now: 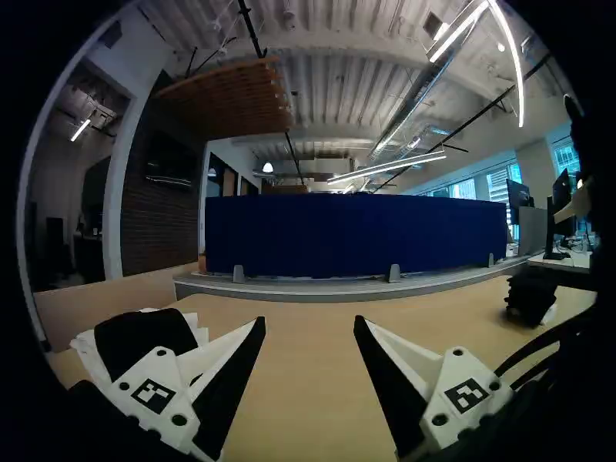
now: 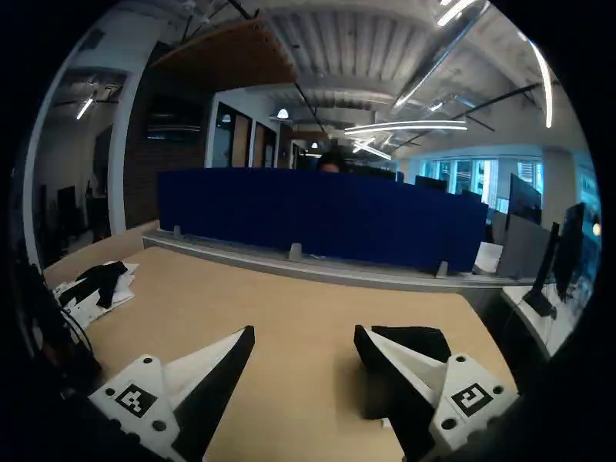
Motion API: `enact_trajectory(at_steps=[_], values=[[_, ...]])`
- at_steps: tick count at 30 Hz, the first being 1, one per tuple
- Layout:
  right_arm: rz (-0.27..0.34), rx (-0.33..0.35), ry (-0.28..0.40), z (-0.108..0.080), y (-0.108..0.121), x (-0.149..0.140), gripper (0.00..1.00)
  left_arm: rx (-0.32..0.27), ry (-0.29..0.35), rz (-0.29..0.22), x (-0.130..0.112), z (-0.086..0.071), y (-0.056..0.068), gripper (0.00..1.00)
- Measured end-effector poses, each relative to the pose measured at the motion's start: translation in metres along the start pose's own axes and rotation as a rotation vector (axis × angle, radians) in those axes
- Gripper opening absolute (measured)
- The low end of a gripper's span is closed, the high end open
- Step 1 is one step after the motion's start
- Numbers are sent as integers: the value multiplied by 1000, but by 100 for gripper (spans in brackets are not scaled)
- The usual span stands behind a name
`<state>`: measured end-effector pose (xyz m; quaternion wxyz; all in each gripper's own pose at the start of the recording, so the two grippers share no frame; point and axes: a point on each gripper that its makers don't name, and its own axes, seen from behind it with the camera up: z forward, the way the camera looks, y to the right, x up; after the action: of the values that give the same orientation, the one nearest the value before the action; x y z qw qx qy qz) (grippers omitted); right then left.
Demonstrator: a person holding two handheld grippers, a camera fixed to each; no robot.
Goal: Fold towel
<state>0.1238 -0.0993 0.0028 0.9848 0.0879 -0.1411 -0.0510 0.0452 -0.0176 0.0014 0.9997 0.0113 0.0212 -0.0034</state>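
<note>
Hovering over a light wooden table (image 1: 308, 385), the left gripper (image 1: 309, 323) has its fingers spread wide with nothing between them. A black cloth (image 1: 142, 339) lying on white sheets (image 1: 85, 346) sits just behind its left finger, and a dark bundle (image 1: 531, 296) rests farther off to the right. The right gripper (image 2: 304, 333) is likewise wide open and empty above the tabletop. A black folded cloth (image 2: 412, 339), apparently the towel, lies on the table just behind its right finger. A blue partition (image 2: 323, 219) runs along the table's far edge.
</note>
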Motion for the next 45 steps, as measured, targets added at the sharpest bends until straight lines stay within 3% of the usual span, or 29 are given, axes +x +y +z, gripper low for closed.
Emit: enact_trajectory(at_steps=[20, 30, 37, 45], values=[[-22, 3, -6, 9, -2, -2, 100, 7, -14, -6, -35, 1, -5, 85], [-21, 7, -2, 9, -3, 0, 100, -2, -41, 4, -43, 2, 3, 85], [9, 15, 24, 4, -1, 7, 100, -4, -42, 5, -42, 2, 4, 85], [72, 4, 97, -16, 16, 24, 100, -4, -43, 6, -43, 1, 4, 85]])
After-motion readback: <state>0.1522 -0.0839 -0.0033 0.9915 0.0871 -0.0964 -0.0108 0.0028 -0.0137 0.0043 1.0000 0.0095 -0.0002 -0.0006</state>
